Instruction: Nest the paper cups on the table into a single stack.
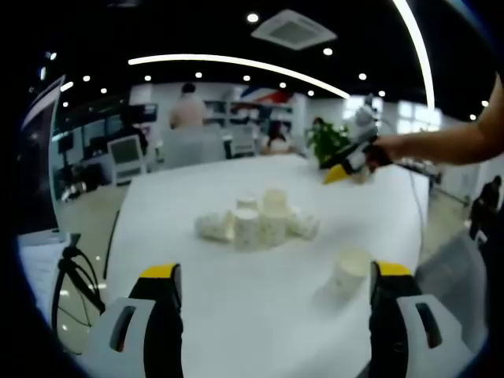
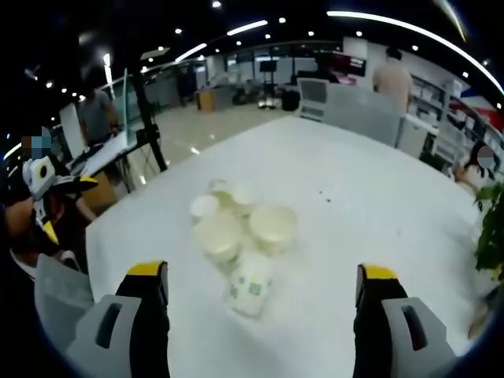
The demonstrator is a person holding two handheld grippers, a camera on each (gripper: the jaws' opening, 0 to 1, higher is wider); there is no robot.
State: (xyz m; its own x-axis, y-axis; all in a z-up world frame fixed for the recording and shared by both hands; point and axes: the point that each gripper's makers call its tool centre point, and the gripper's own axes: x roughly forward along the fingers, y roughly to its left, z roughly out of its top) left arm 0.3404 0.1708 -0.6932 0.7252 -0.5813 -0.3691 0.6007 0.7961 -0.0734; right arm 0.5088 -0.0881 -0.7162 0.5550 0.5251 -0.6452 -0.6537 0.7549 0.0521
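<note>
The left claw (image 1: 272, 287) is hovering with jaws spread wide and empty, lining up on the paper cups (image 1: 258, 223) clustered ahead on the white bench (image 1: 236, 315), some upright, some tipped. One lone cup (image 1: 346, 276) is lying just inside its right jaw. The right claw (image 2: 260, 287) is also gaping empty above the cluster, a fallen cup (image 2: 250, 285) nearest. A potted plant (image 1: 327, 142) is standing well beyond, obstructing nothing.

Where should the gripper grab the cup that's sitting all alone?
Probably the lone paper cup by its side wall, left gripper coming from the near side, open jaws either side. It seems upright and apart from the cluster of cups, so nothing blocks it.
</note>
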